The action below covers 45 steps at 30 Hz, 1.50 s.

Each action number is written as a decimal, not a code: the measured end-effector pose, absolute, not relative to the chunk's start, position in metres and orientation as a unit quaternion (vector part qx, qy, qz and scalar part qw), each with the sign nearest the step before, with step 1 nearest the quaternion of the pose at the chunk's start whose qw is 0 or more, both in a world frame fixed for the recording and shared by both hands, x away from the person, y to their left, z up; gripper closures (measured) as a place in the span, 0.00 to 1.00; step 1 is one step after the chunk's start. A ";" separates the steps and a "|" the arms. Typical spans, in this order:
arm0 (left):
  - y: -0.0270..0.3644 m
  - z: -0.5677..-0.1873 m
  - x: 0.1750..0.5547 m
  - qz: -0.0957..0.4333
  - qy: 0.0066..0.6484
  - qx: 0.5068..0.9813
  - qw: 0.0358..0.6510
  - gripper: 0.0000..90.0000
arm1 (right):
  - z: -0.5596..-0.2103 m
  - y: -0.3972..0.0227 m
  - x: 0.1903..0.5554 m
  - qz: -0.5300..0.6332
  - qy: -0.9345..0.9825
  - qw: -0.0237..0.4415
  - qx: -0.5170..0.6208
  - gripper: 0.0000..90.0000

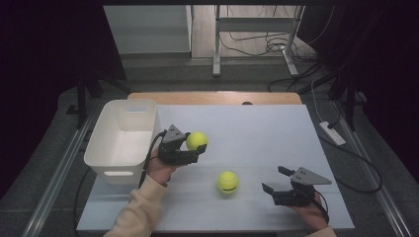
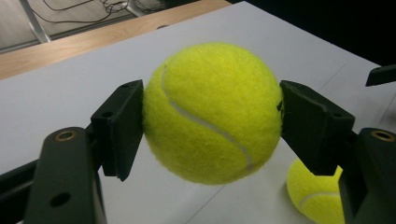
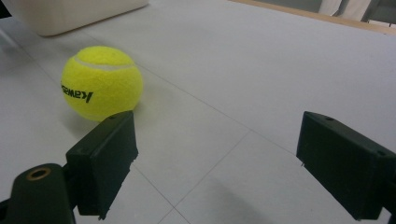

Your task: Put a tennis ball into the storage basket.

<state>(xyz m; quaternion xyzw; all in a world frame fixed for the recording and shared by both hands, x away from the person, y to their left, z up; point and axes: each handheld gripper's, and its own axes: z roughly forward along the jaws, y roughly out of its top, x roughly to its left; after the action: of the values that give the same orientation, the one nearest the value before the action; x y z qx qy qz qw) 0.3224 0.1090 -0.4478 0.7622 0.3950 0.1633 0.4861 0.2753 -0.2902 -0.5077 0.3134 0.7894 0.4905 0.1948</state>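
My left gripper [image 1: 196, 148] has a tennis ball [image 1: 197, 140] clamped between its pads, and in the left gripper view both black pads press into the yellow felt of that ball [image 2: 212, 112] from either side, its white seam curving across the front. The ball hangs clear of the white table [image 1: 257, 128], lifted just beside the white bin [image 1: 106, 143] that sits at the table's left edge. A second tennis ball [image 1: 228, 181] lies on the table surface between my two hands, nearer the front. My right gripper [image 1: 274, 180] rests low on the table at the right, jaws spread wide with nothing between them. In the right gripper view the lying ball [image 3: 102, 82] sits beyond the left pad, apart from it, black lettering facing me.
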 end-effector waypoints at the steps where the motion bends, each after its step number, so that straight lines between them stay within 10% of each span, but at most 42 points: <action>1: 0.109 -0.447 0.322 0.164 0.395 0.761 0.488 0.30 | -0.508 -0.290 0.275 0.490 0.789 0.195 0.314 0.14; 45: 0.121 -0.409 0.297 0.183 0.359 0.742 0.536 0.30 | -0.508 -0.292 0.275 0.490 0.789 0.199 0.313 0.14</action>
<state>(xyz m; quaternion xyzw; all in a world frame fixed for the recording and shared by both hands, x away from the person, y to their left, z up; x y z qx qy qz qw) 0.2968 0.1210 -0.4089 0.7416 0.3586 0.1834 0.5364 0.2752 -0.2922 -0.5077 0.3126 0.7888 0.4904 0.1990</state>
